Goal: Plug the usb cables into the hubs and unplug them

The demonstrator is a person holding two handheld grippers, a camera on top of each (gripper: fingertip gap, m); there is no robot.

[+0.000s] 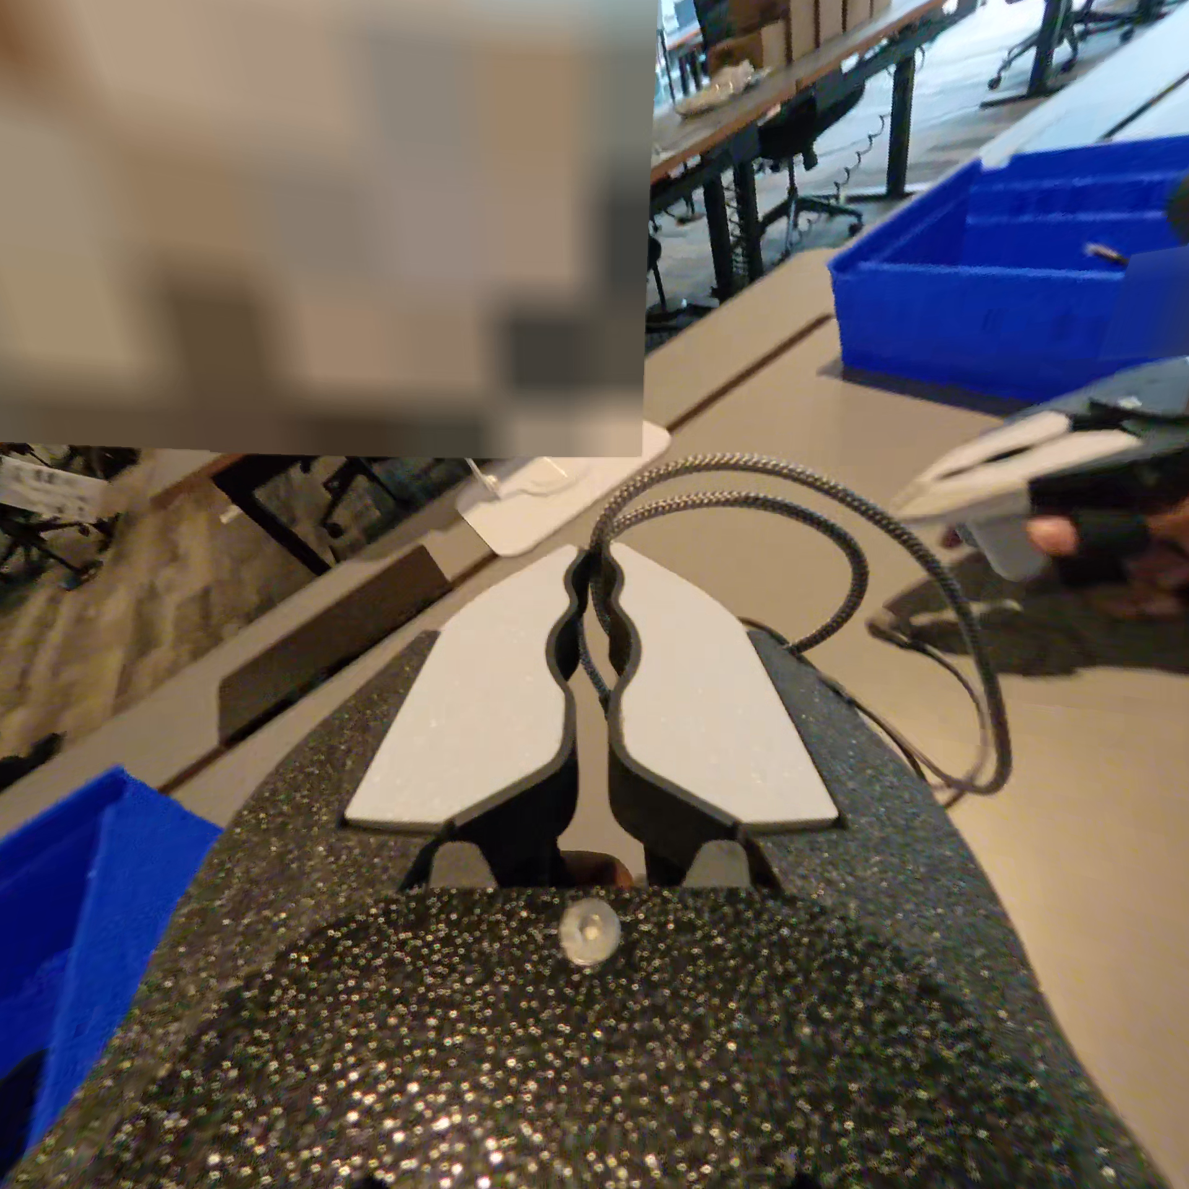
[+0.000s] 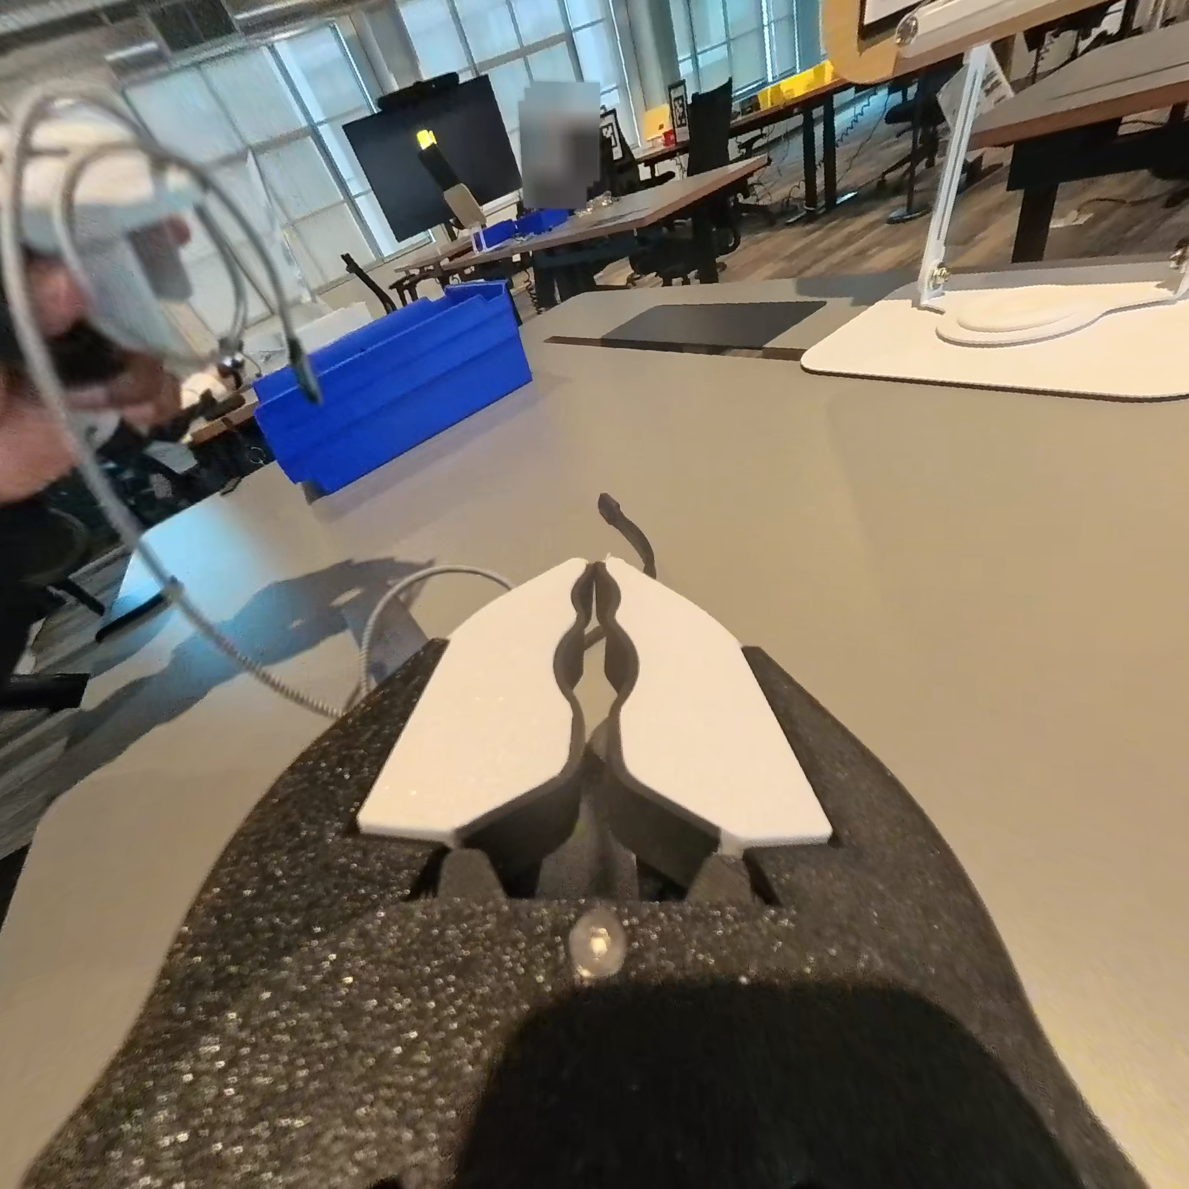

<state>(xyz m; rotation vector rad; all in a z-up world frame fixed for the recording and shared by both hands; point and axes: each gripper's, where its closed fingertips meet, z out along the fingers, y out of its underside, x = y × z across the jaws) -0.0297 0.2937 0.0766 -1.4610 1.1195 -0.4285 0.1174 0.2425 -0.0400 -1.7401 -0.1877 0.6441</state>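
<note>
The left claw [image 1: 595, 560] is pinched shut on the braided cable [image 1: 836, 508], which loops off toward 2 o'clock, and the right claw [image 2: 598, 566] looks shut on a thin black cord [image 2: 627, 524], so move slowly and don't tug.

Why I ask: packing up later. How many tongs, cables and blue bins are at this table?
Tongs: 2, left tongs and right tongs
Braided cable: 1
Thin black cable: 1
Blue bins: 2, far bin and near bin
Total: 6
</note>
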